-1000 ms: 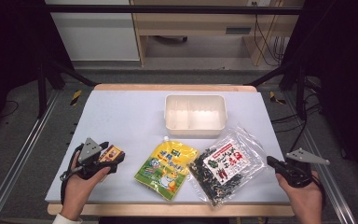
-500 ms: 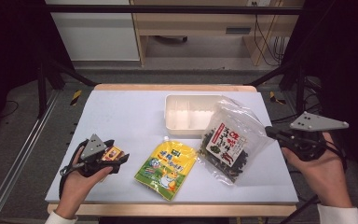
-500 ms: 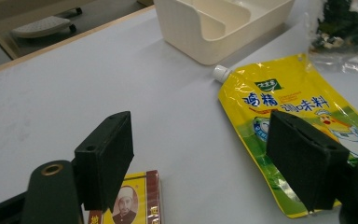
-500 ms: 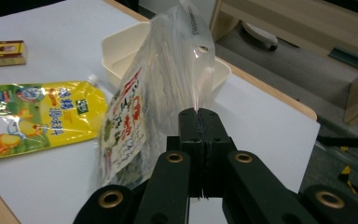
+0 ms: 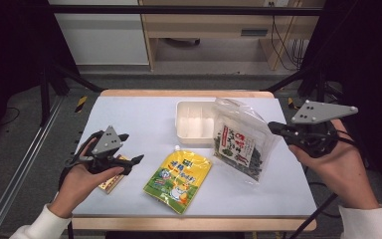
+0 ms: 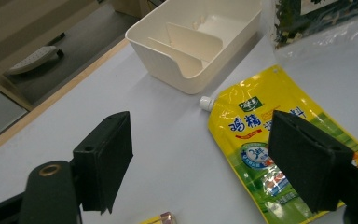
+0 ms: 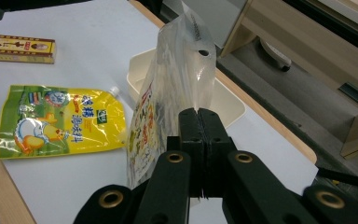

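A clear bag of dark dried seaweed (image 5: 238, 144) hangs off the table in front of the white container (image 5: 194, 105), tilted. My right gripper (image 5: 272, 128) is shut on the bag's right edge. In the right gripper view the jaws (image 7: 200, 126) pinch the plastic of the bag (image 7: 177, 74). A yellow spouted pouch (image 5: 179, 179) lies flat at the front middle. My left gripper (image 5: 133, 147) hovers open above a small yellow box (image 5: 110, 183). The left gripper view has its jaws (image 6: 200, 163) wide apart, with nothing between them, over the pouch (image 6: 247, 135).
The white container (image 6: 186, 74) has dividers inside and stands at the back middle of the white table. The small box (image 7: 19, 48) lies near the table's front left edge. Dark frame posts stand at both sides. A wooden bench sits beyond the far edge.
My right gripper has lifted the seaweed bag off the table and carried it up and back toward the container. My left gripper has risen above the small box.
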{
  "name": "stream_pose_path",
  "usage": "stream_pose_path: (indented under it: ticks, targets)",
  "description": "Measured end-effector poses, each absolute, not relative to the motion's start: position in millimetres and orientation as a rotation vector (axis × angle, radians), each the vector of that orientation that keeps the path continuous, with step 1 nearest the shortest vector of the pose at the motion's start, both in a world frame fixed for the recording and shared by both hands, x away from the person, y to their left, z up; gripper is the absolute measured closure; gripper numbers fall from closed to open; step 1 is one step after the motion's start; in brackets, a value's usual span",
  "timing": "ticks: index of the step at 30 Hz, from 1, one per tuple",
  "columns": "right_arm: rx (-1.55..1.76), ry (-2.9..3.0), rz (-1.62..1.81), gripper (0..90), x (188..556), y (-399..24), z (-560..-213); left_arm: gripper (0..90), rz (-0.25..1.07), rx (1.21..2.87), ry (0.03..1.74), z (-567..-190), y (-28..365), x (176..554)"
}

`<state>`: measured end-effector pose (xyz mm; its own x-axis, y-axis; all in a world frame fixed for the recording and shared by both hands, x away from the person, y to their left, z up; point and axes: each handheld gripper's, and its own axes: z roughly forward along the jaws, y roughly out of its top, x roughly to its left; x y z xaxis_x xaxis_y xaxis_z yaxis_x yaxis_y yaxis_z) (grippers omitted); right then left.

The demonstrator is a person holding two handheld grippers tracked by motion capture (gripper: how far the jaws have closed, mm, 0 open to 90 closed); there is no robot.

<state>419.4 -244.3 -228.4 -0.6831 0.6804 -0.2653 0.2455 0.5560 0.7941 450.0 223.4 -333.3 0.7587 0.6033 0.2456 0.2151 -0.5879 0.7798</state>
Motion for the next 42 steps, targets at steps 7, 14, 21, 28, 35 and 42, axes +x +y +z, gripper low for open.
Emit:
stream_pose_path:
  ticks: [7, 14, 21, 28, 35, 42]
  targets:
    - [0.707, 2.244, 1.011, 89.8, 426.8, -233.3, -214.7, 21.3, 0.634, 2.228, 0.561, -318.6, 214.7, 462.9]
    - [0.653, 2.261, 1.023, 89.8, 434.1, -213.4, -201.7, 19.1, 0.679, 2.259, 0.502, -298.7, 206.6, 465.4]
    - [0.609, 2.289, 1.031, 89.8, 441.9, -192.8, -199.1, 16.7, 0.747, 2.266, 0.424, -271.9, 196.1, 467.7]
    - [0.566, 2.321, 1.051, 89.8, 451.2, -164.3, -198.9, 11.8, 0.802, 2.26, 0.36, -240.8, 185.0, 473.7]
    - [0.537, 2.338, 1.062, 89.9, 455.0, -148.2, -200.3, 10.5, 0.814, 2.252, 0.34, -231.2, 179.3, 480.8]
    - [0.494, 2.36, 1.083, 89.8, 455.7, -133.1, -198.9, 9.9, 0.815, 2.259, 0.309, -230.2, 174.0, 483.5]
